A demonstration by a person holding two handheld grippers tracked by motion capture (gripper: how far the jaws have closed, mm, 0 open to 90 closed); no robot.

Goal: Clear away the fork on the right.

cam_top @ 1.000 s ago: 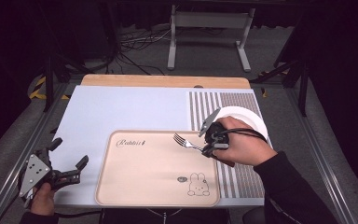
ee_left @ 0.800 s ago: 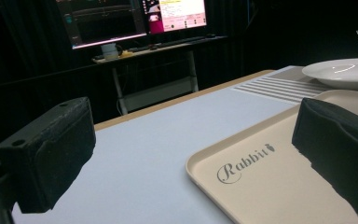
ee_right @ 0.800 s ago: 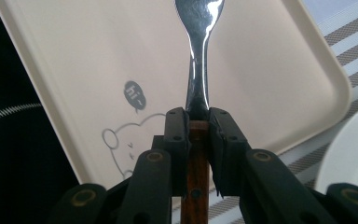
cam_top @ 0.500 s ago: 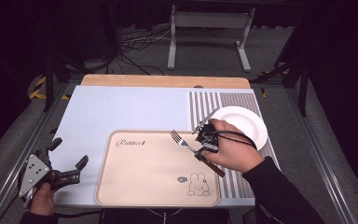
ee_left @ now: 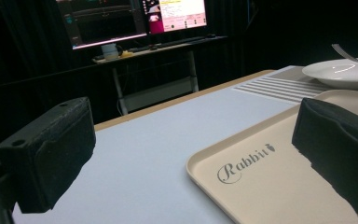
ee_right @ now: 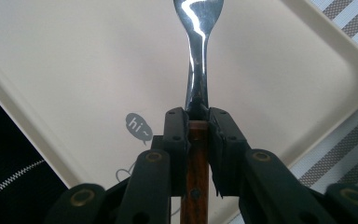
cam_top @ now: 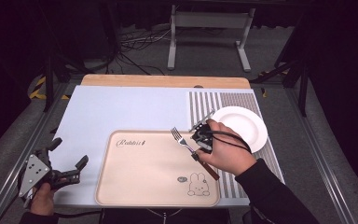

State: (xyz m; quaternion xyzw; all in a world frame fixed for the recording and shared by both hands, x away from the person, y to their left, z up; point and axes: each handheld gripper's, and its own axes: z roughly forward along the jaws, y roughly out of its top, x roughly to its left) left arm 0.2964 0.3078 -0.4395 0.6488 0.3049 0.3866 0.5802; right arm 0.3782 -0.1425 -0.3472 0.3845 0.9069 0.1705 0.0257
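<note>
The left gripper [cam_top: 67, 161] hangs at the near left corner of the counter [cam_top: 121, 107], its jaws wide apart and holding nothing. To its right there is a strip of bare counter, then the edge of the beige tray [cam_top: 154, 196]. The right gripper [ee_right: 198, 135] is closed on the fork [cam_top: 182, 140], over the right side of the tray. The fork has a brown wooden handle and a shiny metal head. Just right of this gripper stands a white plate [cam_top: 242, 126].
</note>
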